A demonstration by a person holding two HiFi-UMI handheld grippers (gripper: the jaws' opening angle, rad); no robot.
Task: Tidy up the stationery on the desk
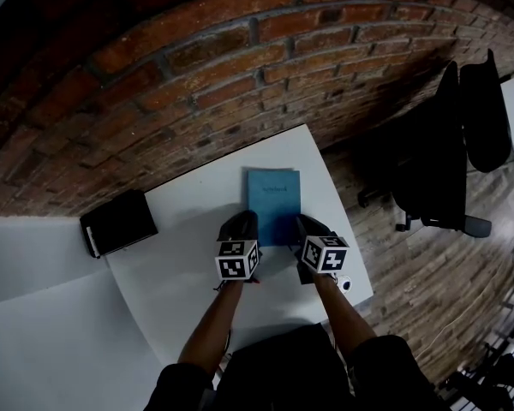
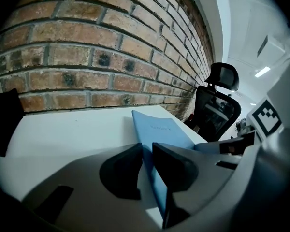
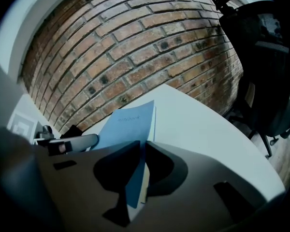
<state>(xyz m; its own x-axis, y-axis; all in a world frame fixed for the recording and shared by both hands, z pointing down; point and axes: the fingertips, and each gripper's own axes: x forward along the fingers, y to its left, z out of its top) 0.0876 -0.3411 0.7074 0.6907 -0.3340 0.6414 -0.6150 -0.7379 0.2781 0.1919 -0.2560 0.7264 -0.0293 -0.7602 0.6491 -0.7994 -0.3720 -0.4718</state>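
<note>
A blue notebook (image 1: 272, 199) lies on the white desk (image 1: 188, 264), its far end toward the brick wall. My left gripper (image 1: 244, 226) is shut on its near left corner, and my right gripper (image 1: 309, 228) is shut on its near right corner. In the left gripper view the notebook (image 2: 160, 129) runs edge-on between the jaws of the left gripper (image 2: 146, 152), which press on both faces. The right gripper view shows the same: the notebook (image 3: 128, 124) with its pages visible is pinched between the dark jaws of the right gripper (image 3: 142, 150).
A black case or book (image 1: 118, 222) lies at the desk's left corner. A brick wall (image 1: 197, 84) runs behind the desk. A black office chair (image 1: 450, 144) stands on the wood floor to the right. A small round object (image 1: 344, 284) sits near the desk's right edge.
</note>
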